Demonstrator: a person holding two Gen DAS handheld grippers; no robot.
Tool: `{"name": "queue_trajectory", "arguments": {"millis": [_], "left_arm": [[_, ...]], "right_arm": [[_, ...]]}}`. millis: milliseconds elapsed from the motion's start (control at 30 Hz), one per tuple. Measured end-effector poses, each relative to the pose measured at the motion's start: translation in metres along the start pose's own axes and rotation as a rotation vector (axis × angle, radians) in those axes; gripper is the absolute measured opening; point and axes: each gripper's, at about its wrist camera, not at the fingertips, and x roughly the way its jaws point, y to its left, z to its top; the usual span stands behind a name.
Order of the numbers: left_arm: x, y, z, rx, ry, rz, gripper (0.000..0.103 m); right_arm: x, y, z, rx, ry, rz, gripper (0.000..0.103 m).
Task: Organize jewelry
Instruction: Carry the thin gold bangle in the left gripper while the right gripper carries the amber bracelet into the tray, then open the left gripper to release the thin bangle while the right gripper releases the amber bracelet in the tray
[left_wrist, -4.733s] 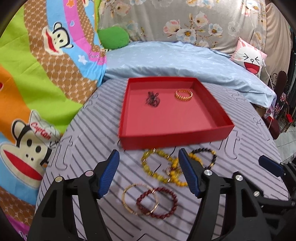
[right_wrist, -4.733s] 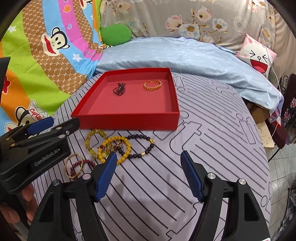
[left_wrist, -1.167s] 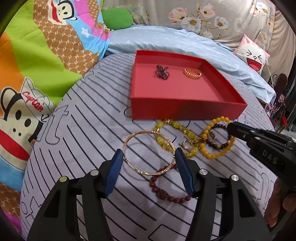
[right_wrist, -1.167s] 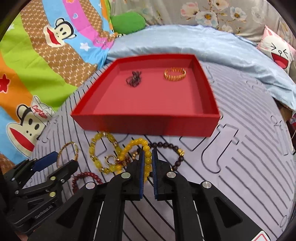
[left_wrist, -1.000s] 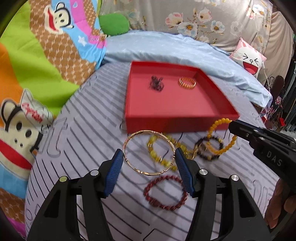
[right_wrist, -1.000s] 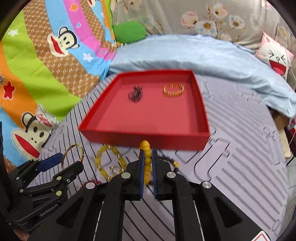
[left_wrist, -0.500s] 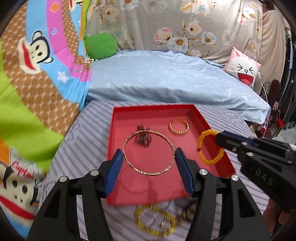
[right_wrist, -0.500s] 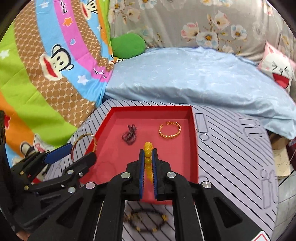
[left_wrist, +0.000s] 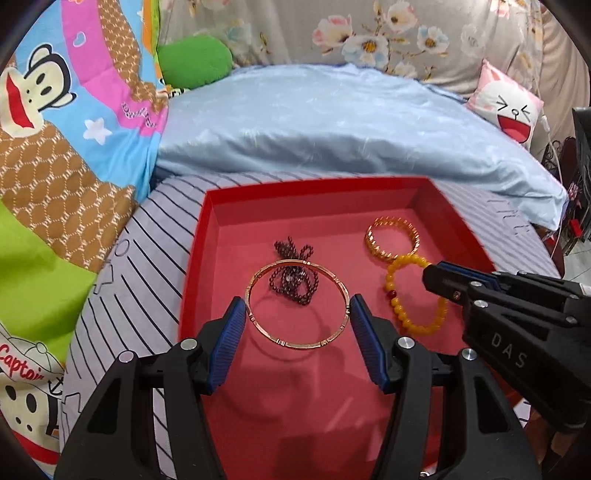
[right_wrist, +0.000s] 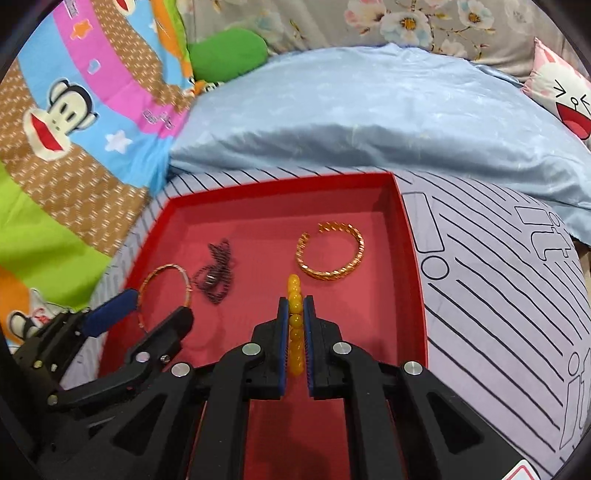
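Over the red tray (left_wrist: 207, 236), a thin gold bangle (left_wrist: 298, 303) is clamped between the half-spread jaws of the left gripper (left_wrist: 297, 328), while a yellow bead bracelet (right_wrist: 295, 325) is pinched in the nearly closed right gripper (right_wrist: 295, 332) nearer the tray's right edge.

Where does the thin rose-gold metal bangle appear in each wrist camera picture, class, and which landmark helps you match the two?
Left wrist view: thin rose-gold metal bangle at centre, clamped between the left hand-held gripper pads.
Right wrist view: the bangle at left, above the red tray's left wall.
Shared landmark: the twisted gold open cuff lying in the shallow red cardboard tray.
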Motion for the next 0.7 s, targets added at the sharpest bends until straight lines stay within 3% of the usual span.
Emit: {"name": "queue_trajectory", "arguments": {"millis": [300, 400, 533, 700], "left_arm": [[0.015, 0.007, -0.006, -0.033, 0.035, 0.007, 0.055], [0.012, 0.005, -0.005, -0.026, 0.027, 0.026, 0.061], [0.008, 0.005, -0.004, -0.032, 0.016, 0.026, 0.062], [0.000, 0.005, -0.003, -0.038, 0.005, 0.023, 0.062]], "right_arm": [[0.013, -0.011, -0.006, 0.017, 0.020, -0.011, 0.009], [0.010, -0.007, -0.005, 0.002, 0.005, -0.027, 0.013], [0.001, -0.003, -0.007, -0.014, -0.024, -0.046, 0.031], [-0.015, -0.001, -0.006, -0.011, -0.055, -0.044, 0.032]]}}
